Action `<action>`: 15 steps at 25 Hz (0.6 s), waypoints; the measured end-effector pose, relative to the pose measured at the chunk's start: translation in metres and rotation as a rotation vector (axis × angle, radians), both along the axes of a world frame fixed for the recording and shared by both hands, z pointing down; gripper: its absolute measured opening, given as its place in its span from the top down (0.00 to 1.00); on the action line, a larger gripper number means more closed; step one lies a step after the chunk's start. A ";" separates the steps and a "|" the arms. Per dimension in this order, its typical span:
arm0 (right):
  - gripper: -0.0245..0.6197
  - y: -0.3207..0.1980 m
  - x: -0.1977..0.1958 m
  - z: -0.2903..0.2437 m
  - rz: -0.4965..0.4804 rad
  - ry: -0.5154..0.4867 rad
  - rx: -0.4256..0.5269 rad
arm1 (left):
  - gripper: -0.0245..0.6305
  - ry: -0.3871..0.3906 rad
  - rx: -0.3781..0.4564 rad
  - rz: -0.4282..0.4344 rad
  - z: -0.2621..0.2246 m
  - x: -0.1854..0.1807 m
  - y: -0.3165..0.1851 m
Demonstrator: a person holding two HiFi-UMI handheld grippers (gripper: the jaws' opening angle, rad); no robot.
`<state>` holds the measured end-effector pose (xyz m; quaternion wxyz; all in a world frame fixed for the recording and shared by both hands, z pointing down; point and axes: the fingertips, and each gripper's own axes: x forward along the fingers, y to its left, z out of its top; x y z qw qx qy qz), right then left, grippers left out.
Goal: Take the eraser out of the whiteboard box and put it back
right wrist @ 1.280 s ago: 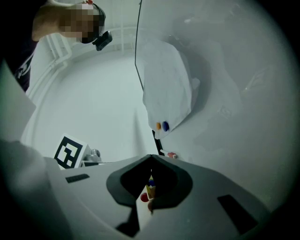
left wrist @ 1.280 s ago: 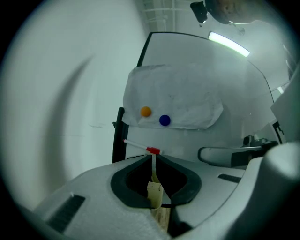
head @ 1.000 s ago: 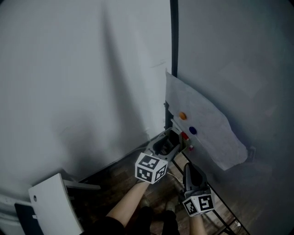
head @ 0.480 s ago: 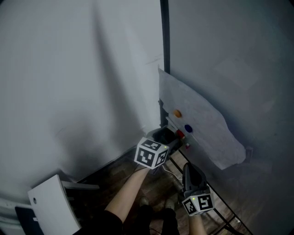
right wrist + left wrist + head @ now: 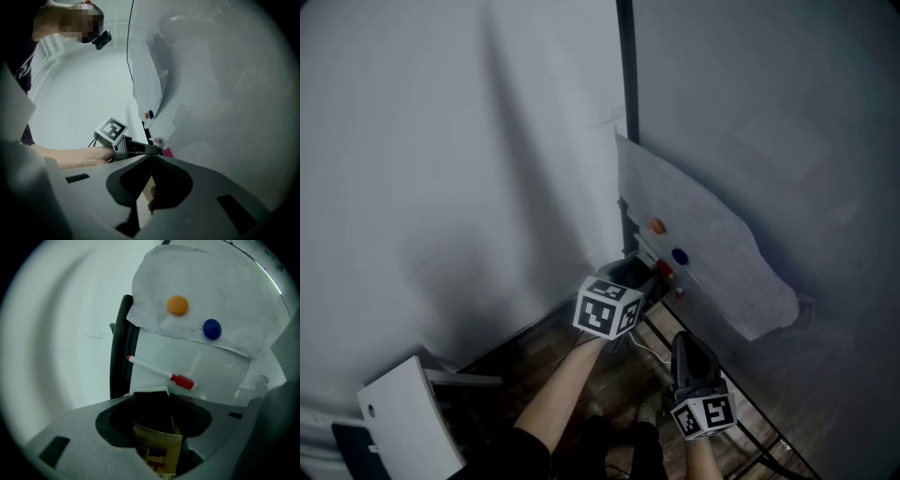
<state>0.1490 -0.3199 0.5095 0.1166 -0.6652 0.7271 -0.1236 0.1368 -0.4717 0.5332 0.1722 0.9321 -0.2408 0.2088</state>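
The left hand-held gripper points down at the whiteboard box, whose pale rim shows just beyond its jaw tips, at the foot of the whiteboard beside the black frame post. Between the jaws stands a yellowish block with red print, which I take to be the eraser. It sits on the near side of the box rim, with dark space between it and the rim. The jaws have just been closing and stand fairly wide. The block seems to fill the gap between them, so I read it as gripped, though the right-hand contact is dim.

The right hand-held gripper hangs well back from the box, level. Its jaws are together with nothing between them, and it takes no part.

Just above the box a red-capped marker lies slanted on the board. Higher still a paper sheet is pinned by an orange magnet and a blue magnet.

With the eraser in the jaws at the mouth of the box, the step in hand looks like the hand-over point of the task. The eraser is out or nearly out, and the return is still to come.

The next move calls for lining the block up squarely with the box opening and keeping clear of the marker just above. The left hand-held gripper should then ease the block down past the rim before spreading its jaws. If it goes in tilted, the eraser could catch on the rim or tip out over the box front.
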 end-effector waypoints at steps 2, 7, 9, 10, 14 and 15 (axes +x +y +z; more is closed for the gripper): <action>0.96 0.001 0.000 -0.002 0.001 0.003 0.001 | 0.65 0.011 0.013 -0.004 -0.002 -0.001 0.001; 0.96 0.002 -0.002 -0.009 -0.008 0.009 0.015 | 0.65 0.074 0.055 -0.029 -0.019 -0.010 0.006; 0.96 0.002 -0.005 -0.016 -0.014 0.014 0.023 | 0.65 0.109 0.076 -0.032 -0.032 -0.015 0.009; 0.96 0.001 -0.006 -0.020 -0.017 0.017 0.027 | 0.65 0.127 0.086 -0.035 -0.039 -0.017 0.010; 0.96 0.001 -0.014 -0.040 -0.032 0.036 0.049 | 0.65 0.192 0.126 -0.055 -0.069 -0.029 0.017; 0.96 0.001 -0.016 -0.046 -0.035 0.043 0.056 | 0.65 0.208 0.133 -0.061 -0.076 -0.032 0.020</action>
